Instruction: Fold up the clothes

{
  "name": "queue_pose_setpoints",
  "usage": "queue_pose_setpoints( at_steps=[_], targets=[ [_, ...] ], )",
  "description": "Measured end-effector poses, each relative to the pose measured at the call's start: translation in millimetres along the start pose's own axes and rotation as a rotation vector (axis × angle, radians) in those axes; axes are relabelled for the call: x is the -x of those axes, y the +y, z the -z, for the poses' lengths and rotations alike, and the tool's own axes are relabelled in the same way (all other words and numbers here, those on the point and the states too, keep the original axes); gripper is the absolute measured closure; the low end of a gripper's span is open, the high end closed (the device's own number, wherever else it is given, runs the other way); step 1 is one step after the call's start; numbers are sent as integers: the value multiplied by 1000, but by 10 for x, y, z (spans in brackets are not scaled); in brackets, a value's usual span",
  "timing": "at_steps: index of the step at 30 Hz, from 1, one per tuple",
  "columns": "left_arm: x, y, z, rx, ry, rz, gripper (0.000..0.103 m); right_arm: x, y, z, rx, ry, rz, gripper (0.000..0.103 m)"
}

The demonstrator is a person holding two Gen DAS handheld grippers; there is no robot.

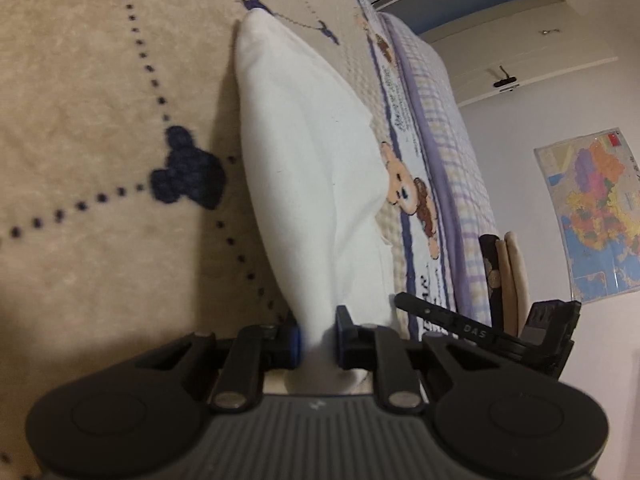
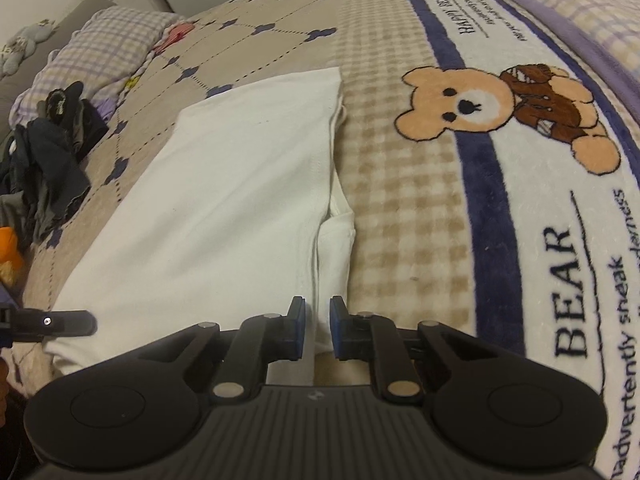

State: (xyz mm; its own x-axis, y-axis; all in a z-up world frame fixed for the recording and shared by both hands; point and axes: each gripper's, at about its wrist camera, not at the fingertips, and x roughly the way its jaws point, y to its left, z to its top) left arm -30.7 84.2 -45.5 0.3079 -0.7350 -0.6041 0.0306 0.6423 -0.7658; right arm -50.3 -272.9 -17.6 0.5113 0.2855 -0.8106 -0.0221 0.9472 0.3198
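A white garment point(image 2: 240, 184) lies partly folded on the bear-print blanket point(image 2: 400, 200). In the left wrist view the white garment point(image 1: 312, 168) runs away from me along the bed. My left gripper point(image 1: 318, 338) is shut on its near corner, the cloth bunched between the blue pads. My right gripper point(image 2: 317, 330) is shut on the garment's near edge at the folded side; a narrow strip of white cloth fills the gap between its pads. The left gripper's finger also shows in the right wrist view point(image 2: 60, 322) at the garment's near left corner.
A pile of dark clothes point(image 2: 48, 156) lies at the blanket's left edge, with a checked pillow point(image 2: 112, 36) behind it. An orange item point(image 2: 10, 252) sits at the far left. A map point(image 1: 592, 216) hangs on the wall beyond the bed.
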Motion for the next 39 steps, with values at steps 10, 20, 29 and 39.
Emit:
queue_pose_setpoints(
  at_steps=[10, 20, 29, 39],
  targets=[
    [265, 199, -138, -24, 8, -89, 87, -1, 220, -30, 53, -12, 0, 80],
    [344, 366, 64, 43, -39, -131, 54, -114, 199, -160, 44, -15, 0, 70],
    [403, 365, 370, 113, -169, -126, 36, -367, 171, -42, 2, 18, -70, 62],
    [236, 320, 759, 240, -386, -112, 34, -452, 299, 91, 50, 0, -144, 63]
  ],
)
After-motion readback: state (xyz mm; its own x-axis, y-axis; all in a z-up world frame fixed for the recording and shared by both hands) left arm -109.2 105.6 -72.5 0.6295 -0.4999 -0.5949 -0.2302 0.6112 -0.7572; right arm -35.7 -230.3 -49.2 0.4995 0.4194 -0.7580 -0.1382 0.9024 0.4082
